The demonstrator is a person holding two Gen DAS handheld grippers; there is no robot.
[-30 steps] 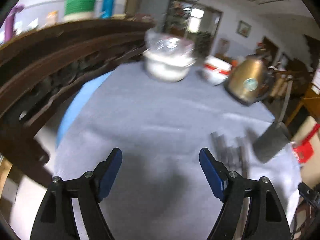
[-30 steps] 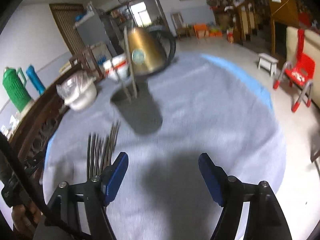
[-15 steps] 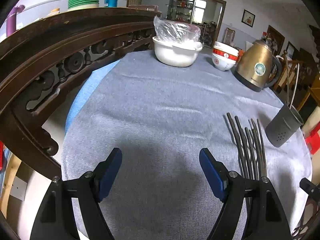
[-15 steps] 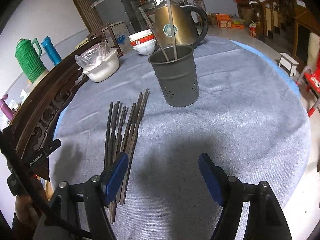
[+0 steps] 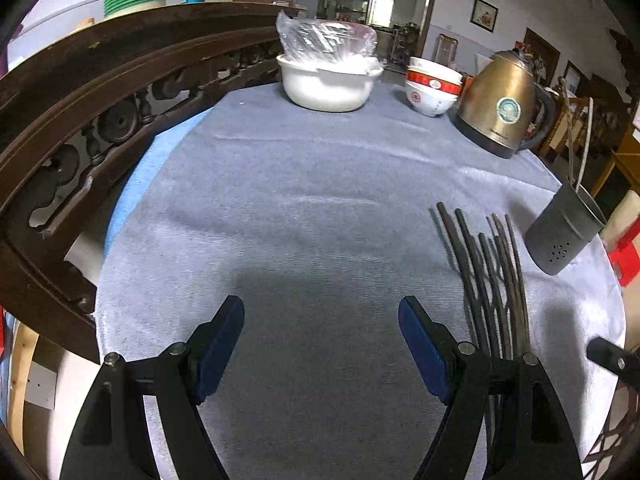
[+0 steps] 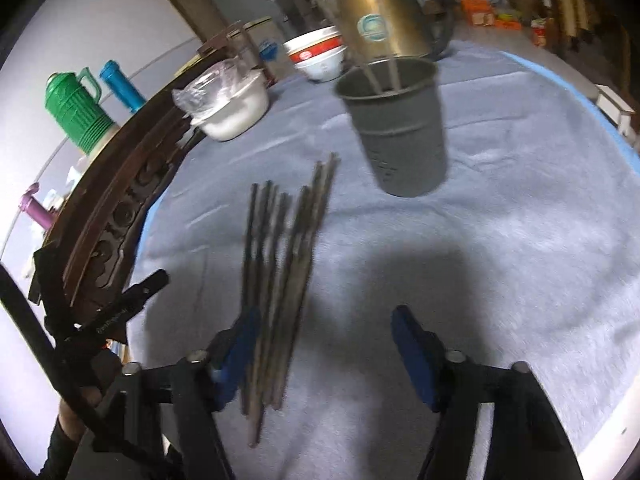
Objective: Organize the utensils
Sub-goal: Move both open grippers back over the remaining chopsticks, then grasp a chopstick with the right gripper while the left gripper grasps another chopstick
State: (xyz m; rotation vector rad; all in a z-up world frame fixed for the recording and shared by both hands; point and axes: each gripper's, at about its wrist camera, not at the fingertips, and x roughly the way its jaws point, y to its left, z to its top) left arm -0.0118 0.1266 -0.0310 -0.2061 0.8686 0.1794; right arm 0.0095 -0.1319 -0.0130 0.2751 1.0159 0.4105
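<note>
With both tongs apart, our right tongs just narrowing beside the chopsticks, we should pinch 1 pair cleanly for the holder beyond.

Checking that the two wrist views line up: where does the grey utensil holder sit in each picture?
Left wrist view: the grey utensil holder stands at the far right edge, right of the loose chopsticks.
Right wrist view: the grey utensil holder stands upper centre, with two chopsticks in it, right of and beyond the loose bundle.
Shared landmark: the gold kettle, beyond the holder in both views.
</note>
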